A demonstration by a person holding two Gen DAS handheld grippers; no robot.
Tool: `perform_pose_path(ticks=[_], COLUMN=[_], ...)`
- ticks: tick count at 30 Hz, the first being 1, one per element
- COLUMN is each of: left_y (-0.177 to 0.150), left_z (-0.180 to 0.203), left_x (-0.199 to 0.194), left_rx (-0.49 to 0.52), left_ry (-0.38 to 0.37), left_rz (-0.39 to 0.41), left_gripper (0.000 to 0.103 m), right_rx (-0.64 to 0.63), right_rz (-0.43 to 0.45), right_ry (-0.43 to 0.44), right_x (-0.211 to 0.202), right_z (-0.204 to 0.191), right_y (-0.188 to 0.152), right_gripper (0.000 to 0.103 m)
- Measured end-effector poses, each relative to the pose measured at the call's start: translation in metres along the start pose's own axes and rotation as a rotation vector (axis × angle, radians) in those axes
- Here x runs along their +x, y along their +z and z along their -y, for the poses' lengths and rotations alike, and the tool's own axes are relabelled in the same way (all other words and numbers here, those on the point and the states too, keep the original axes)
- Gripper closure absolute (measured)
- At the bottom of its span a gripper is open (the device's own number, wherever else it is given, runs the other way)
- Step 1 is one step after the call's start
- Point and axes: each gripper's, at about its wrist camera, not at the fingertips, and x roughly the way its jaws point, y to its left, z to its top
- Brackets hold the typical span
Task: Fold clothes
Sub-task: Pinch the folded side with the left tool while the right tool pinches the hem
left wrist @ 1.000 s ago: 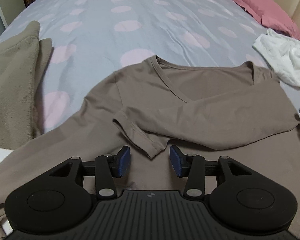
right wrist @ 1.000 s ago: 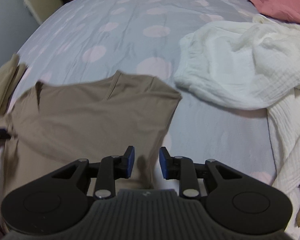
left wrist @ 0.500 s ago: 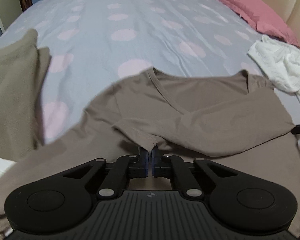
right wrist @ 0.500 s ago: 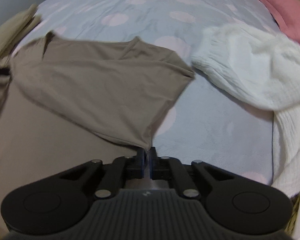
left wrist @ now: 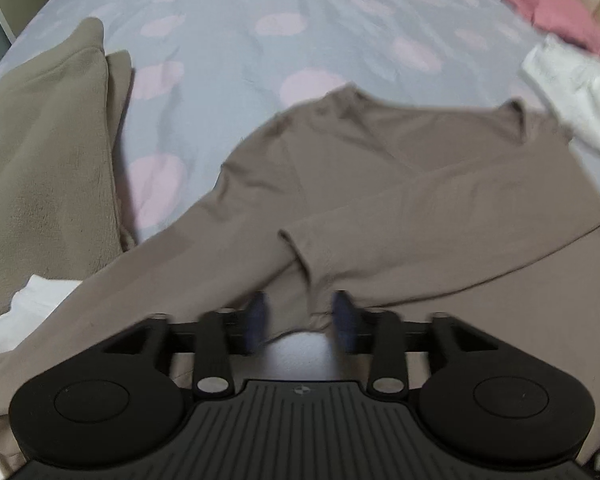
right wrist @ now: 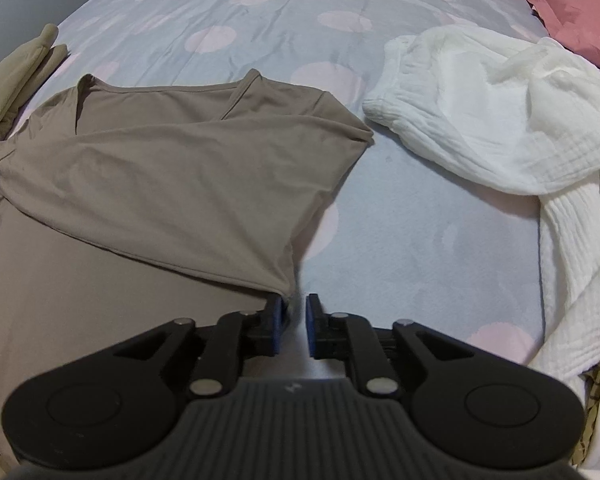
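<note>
The taupe V-neck long-sleeved knit top [left wrist: 380,184] is lying flat on the dotted pale-blue bedsheet [left wrist: 240,12], its right sleeve folded across the chest. Both the left gripper [left wrist: 300,316] and right gripper [right wrist: 295,322] have just been opening, releasing cuff and fold corner; ideally they are lifting away cleanly without dragging fabric

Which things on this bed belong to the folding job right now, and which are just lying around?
In the job:
- brown V-neck shirt, one sleeve folded across it
- left hand-held gripper, open, its jaws have just been opening
- right hand-held gripper, open, likewise just opening

Just lying about:
- white garments
- olive blanket
- pink pillow
- spotted bedsheet
</note>
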Motion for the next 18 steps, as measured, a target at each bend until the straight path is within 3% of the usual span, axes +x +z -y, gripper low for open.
perform_pose_path(ticks=[3,7,10,15,18], left_y=[0.009,0.020,0.022,0.022,0.025], left_z=[-0.010,-0.010,-0.003,0.007,0.010], left_x=[-0.005,0.010,0.026,0.043,0.032], left_rx=[-0.090,-0.135,-0.104,-0.066,-0.077], left_ry=[-0.039,0.013,0.033,0.058,0.062], left_rz=[0.088,0.141,0.140,0.110,0.170], left_gripper=[0.056,0.060,0.070,0.100,0.102], right_rx=[0.008,-0.001,-0.009,-0.001,0.008], right_rz=[0.011,0.016,0.016,0.027,0.024], right_ry=[0.002,-0.002,-0.002,0.003,0.015], right_x=[-0.004,-0.002,0.000,0.000,-0.002], right_z=[0.000,-0.003,-0.005,-0.002,0.001], right_y=[0.003,0.007,0.009,0.010,0.012], right_gripper=[0.079,0.079,0.079,0.078,0.076])
